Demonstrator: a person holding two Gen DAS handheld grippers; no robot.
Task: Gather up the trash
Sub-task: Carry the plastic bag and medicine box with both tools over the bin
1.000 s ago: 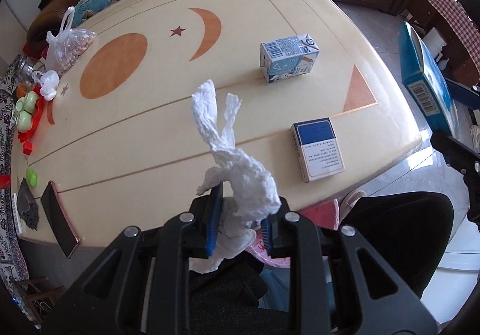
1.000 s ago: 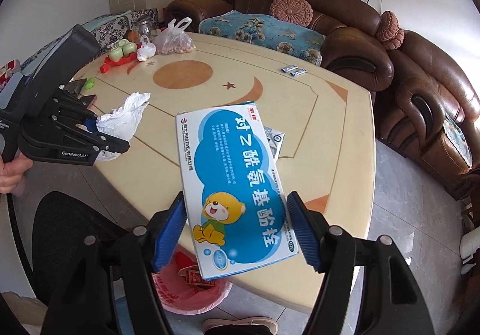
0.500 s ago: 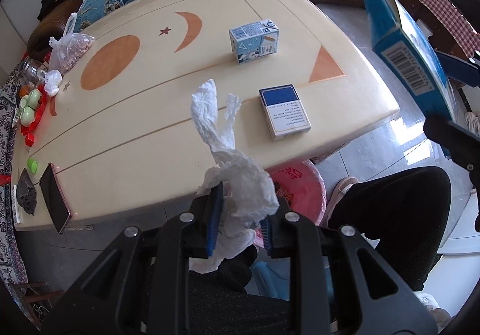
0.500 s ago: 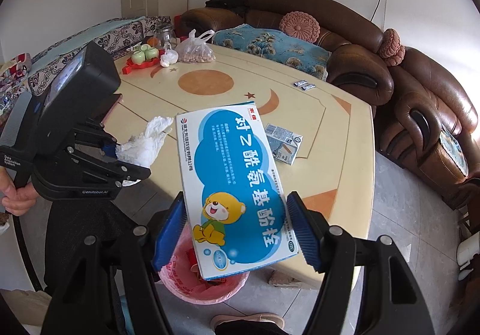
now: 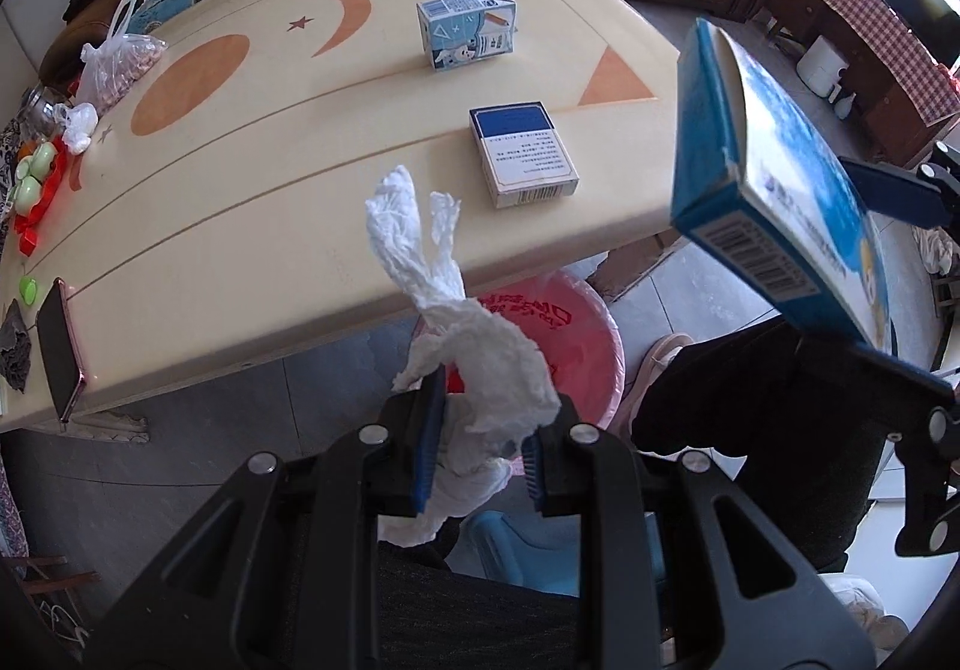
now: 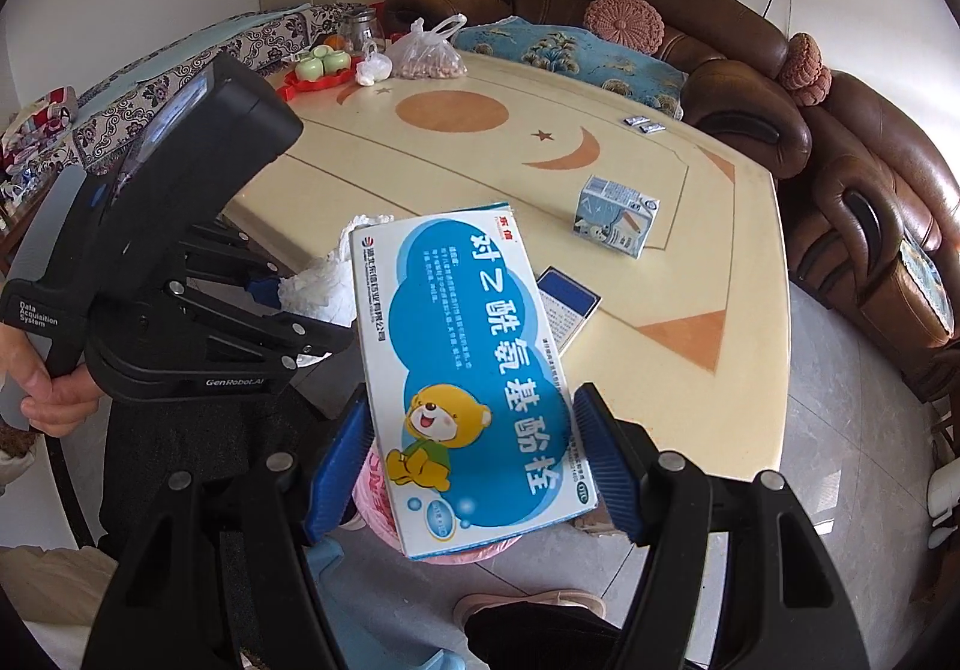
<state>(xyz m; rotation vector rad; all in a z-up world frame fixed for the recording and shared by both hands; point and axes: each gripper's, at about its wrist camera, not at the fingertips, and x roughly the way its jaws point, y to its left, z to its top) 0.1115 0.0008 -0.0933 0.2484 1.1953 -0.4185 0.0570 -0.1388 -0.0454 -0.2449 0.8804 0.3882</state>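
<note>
Your left gripper (image 5: 480, 445) pinches crumpled tissue (image 5: 480, 364), pink bin (image 5: 591, 322) right under fingers, below table (image 5: 312, 226) edge. Your right gripper (image 6: 474, 466) squeezes blue box (image 6: 474, 370), long side pointing away, bin (image 6: 384, 496) mostly hidden underneath. Left nearer drop.

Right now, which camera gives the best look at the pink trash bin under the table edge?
The left wrist view: the pink trash bin shows its rim and liner below the crumpled tissue. The right wrist view shows only pink slivers behind the blue medicine box.

Carton (image 5: 467, 29) behind packet (image 5: 523, 154) on table (image 5: 252, 202).
</note>
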